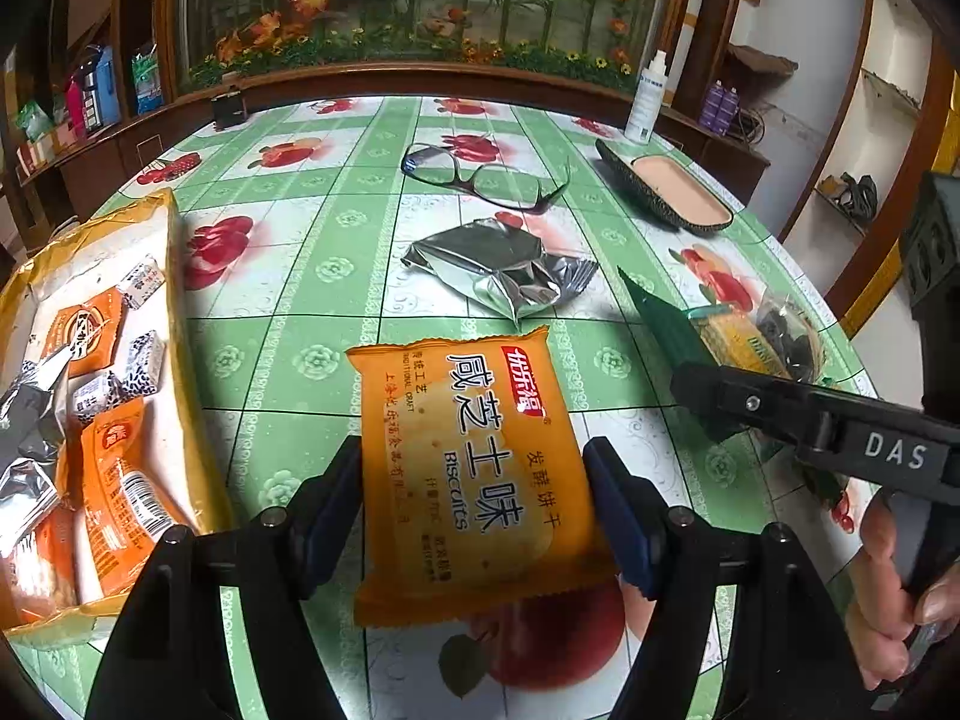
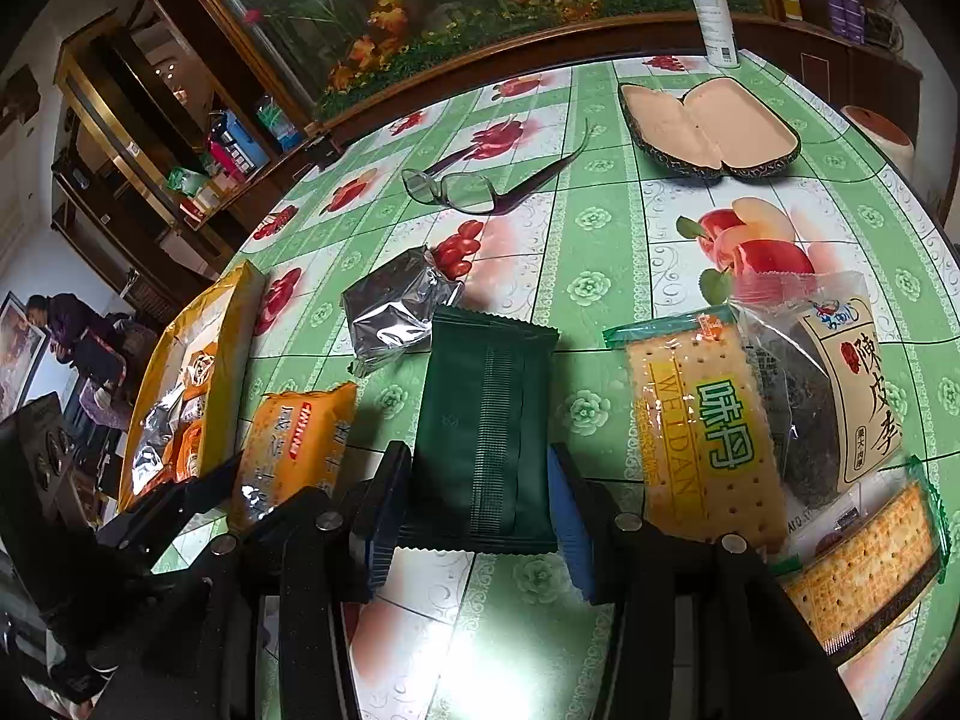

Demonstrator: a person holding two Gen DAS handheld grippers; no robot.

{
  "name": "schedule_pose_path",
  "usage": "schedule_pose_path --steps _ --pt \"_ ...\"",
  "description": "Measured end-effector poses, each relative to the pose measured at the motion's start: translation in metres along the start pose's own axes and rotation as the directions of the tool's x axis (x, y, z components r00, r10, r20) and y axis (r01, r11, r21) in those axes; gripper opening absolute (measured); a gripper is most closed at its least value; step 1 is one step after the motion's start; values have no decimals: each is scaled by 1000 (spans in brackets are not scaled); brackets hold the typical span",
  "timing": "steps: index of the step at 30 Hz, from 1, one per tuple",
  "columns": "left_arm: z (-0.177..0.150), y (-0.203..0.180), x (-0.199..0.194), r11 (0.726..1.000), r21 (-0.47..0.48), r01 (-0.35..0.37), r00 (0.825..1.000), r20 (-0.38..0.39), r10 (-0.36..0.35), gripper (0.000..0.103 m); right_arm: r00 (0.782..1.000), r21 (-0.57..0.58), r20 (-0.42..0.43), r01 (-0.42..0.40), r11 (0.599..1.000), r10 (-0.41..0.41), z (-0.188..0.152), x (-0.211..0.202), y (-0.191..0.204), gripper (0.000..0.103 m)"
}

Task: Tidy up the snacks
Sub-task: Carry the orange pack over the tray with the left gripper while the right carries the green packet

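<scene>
Two tongs grip snacks: left tongs (image 1: 474,510) clamp the orange biscuit packet (image 1: 474,468), right tongs (image 2: 474,516) the green packet (image 2: 483,432)

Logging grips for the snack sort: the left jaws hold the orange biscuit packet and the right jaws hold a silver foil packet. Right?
Not quite. The left gripper does hold the orange biscuit packet, but the right gripper holds the dark green packet; the right wrist view shows it. The silver foil packet lies loose on the table.
</scene>
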State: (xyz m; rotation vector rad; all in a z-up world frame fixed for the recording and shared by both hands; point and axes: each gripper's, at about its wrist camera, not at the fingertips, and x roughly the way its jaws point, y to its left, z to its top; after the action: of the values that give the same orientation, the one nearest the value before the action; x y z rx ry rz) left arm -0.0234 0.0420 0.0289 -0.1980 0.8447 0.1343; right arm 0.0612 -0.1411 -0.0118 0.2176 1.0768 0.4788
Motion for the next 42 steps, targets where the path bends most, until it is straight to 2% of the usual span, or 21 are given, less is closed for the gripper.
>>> schedule_pose_path --steps 15,20,31,42 --pt "5 25 -45 998 -60 3 996 91 2 72 998 -45 51 -37 998 40 0 -10 15 49" --pt "6 46 -61 995 -98 -3 992 125 16 72 996 -69 37 -74 995 76 -3 -6 29 49" --pt "4 97 -86 981 -192 -37 984 162 69 72 991 -138 -8 -135 981 135 -4 4 75 49" --pt "3 144 -98 957 -280 -76 975 179 129 72 982 -258 -53 -188 948 180 -2 15 144 50"
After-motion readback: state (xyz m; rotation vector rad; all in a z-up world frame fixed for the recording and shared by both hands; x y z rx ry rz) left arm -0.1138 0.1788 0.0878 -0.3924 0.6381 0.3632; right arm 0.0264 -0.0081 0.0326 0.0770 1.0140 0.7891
